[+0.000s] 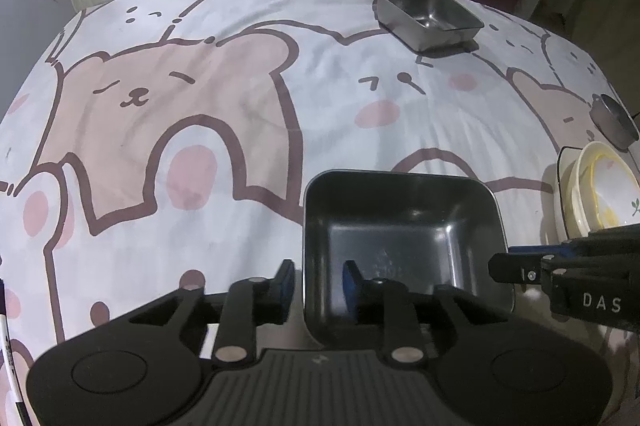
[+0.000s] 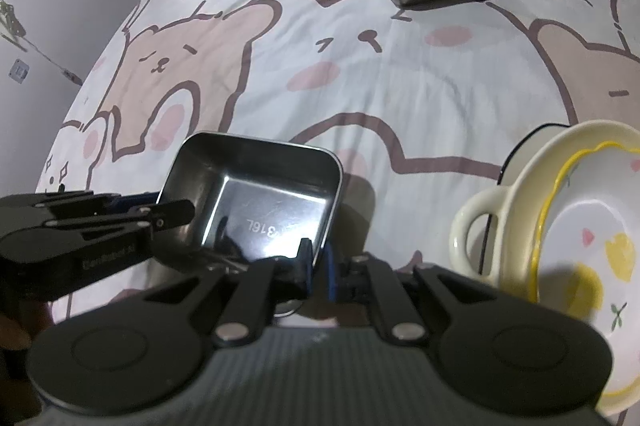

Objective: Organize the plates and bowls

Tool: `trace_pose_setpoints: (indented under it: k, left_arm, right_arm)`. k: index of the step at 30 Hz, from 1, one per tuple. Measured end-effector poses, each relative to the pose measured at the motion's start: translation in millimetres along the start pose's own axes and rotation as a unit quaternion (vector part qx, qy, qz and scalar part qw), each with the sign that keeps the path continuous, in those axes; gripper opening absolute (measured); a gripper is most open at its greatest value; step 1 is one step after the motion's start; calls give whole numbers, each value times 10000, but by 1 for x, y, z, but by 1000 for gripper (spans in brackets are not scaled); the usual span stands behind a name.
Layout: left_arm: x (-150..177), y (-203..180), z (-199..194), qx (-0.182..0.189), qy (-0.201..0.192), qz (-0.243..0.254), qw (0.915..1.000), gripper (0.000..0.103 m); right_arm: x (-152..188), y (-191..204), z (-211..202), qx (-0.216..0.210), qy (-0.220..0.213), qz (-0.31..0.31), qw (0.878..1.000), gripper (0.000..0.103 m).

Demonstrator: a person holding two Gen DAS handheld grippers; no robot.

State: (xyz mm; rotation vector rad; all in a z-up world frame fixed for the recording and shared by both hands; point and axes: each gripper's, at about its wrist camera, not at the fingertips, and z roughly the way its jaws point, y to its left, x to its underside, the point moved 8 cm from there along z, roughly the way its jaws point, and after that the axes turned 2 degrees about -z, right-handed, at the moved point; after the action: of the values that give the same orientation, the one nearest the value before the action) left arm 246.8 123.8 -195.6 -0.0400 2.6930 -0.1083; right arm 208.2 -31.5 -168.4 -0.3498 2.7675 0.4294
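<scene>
Near the worktop's front edge, our left gripper (image 1: pixel 316 284) straddles the near-left wall of the square stainless-steel tray (image 1: pixel 404 226), fingers released, while our right gripper (image 2: pixel 318 268) pinches its right rim. One-sided hold may tip it. Leftward cloth lies open; rightward, stacked cream ceramic bowls (image 2: pixel 560 206) crowd close.

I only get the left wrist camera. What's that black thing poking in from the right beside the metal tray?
Observer: That's the right gripper. Its own camera shows its fingers closed on the near right rim of the tray.
Visitor: Is anything written inside the tray?
Observer: Yes, a stamp on its floor reads 316L.
Visitor: And the stacked dishes at the right edge?
Observer: The cream dish under the flowered bowl has a loop handle on its side.
</scene>
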Motion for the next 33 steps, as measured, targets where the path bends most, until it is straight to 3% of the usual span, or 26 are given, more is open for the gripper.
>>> trace_pose_setpoints:
  k: [4, 7, 12, 14, 16, 20, 33]
  left_arm:
    - [1, 2, -3, 11, -25, -29, 10000, 48]
    - [3, 5, -6, -17, -65, -24, 10000, 65]
    - [-2, 11, -19, -80, -376, -123, 9992, 94]
    - [-7, 12, -27, -88, -557, -189, 9982, 101]
    - [-13, 11, -34, -105, -753, -231, 9968, 102]
    - [-28, 4, -48, -111, -1101, -341, 9933, 103]
    - [-98, -48, -34, 260, -1535, -1100, 9817, 103]
  right_arm:
    - [1, -4, -1, 92, 1, 29, 10000, 35]
    - [-1, -7, -6, 81, -89, 32, 9999, 52]
    - [-3, -9, -21, -41, -292, 6, 9996, 67]
    - [-7, -10, -31, -35, -511, -54, 9987, 73]
    - [-13, -11, -43, -48, -763, -88, 9970, 88]
    - [-27, -22, -65, 45, -1215, -87, 9925, 102]
    - [-94, -101, -103, 343, -2131, -166, 9763, 103]
